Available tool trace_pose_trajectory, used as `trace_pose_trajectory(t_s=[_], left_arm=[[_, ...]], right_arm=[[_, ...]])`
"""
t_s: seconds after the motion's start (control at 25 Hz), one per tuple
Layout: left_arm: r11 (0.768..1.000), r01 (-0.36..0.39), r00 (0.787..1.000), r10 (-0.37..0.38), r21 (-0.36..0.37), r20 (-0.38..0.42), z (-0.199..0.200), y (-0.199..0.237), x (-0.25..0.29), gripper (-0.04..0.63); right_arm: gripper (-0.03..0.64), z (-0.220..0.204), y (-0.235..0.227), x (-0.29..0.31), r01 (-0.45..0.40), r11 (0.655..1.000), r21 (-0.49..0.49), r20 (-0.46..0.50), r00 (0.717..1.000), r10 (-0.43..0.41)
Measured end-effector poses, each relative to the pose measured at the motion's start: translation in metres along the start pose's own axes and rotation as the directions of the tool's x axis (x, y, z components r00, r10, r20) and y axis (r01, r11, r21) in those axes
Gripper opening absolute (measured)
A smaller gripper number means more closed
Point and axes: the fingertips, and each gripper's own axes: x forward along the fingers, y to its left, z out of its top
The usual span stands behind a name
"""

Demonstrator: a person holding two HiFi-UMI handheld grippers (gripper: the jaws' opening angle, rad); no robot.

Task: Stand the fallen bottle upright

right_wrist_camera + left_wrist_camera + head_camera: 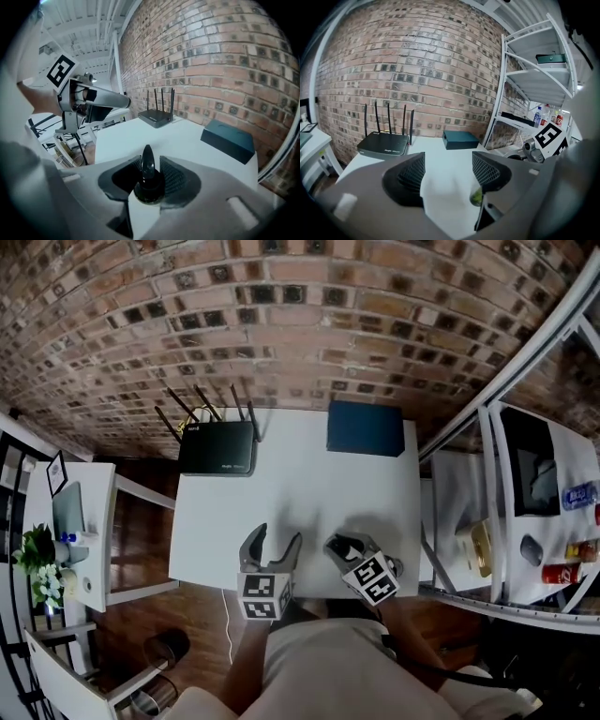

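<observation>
A small dark bottle (148,174) with a pointed black cap sits between the jaws of my right gripper (149,168), which is shut on it; the cap points away over the white table (281,493). In the head view the right gripper (345,547) hovers at the table's near edge with the bottle (350,547) dark between its fingers. Beside it on the left, my left gripper (277,539) stands open and holds nothing. In the left gripper view its jaws (447,171) are apart over bare tabletop, with a small greenish blur behind the right jaw.
A black router (217,447) with several antennas stands at the table's back left, and a dark blue box (366,427) at the back right, both against the brick wall. A white shelf rack (525,474) with bottles stands to the right. A small side table (89,540) with a plant is at the left.
</observation>
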Motion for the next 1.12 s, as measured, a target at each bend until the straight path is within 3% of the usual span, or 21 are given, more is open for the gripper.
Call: trace_pose_trajectory(t_s=[0.28,0.36,0.44,0.68,0.92,1.12], left_arm=[[0.999,0.025,0.999,-0.025,0.021,0.028,0.003,-0.014,-0.014,0.330],[0.999,0.041,0.998,-0.041,0.001,0.050,0.009,-0.017,-0.024,0.330],[0.998,0.062,0.994,-0.060,-0.019,0.088,0.017,-0.020,-0.036,0.330],[0.995,0.093,0.981,-0.086,-0.033,0.171,0.024,-0.018,-0.061,0.330],[0.999,-0.034,0.972,0.037,-0.015,0.231,0.022,-0.024,-0.105,0.324],[0.991,-0.131,0.937,0.112,0.033,0.331,0.023,-0.111,-0.143,0.318]], right_arm=[[0.115,0.002,0.007,0.009,0.053,0.998,0.017,0.018,0.998,-0.053],[0.177,0.005,0.002,0.004,0.096,0.994,0.045,0.038,0.995,-0.097],[0.262,0.009,-0.005,-0.006,0.163,0.983,0.080,0.081,0.982,-0.170],[0.265,0.023,0.003,-0.059,0.283,0.953,0.106,0.184,0.937,-0.298],[0.265,0.037,0.020,-0.134,0.299,0.940,0.164,0.394,0.854,-0.341],[0.265,0.025,0.023,-0.201,0.248,0.948,0.198,0.519,0.794,-0.316]])
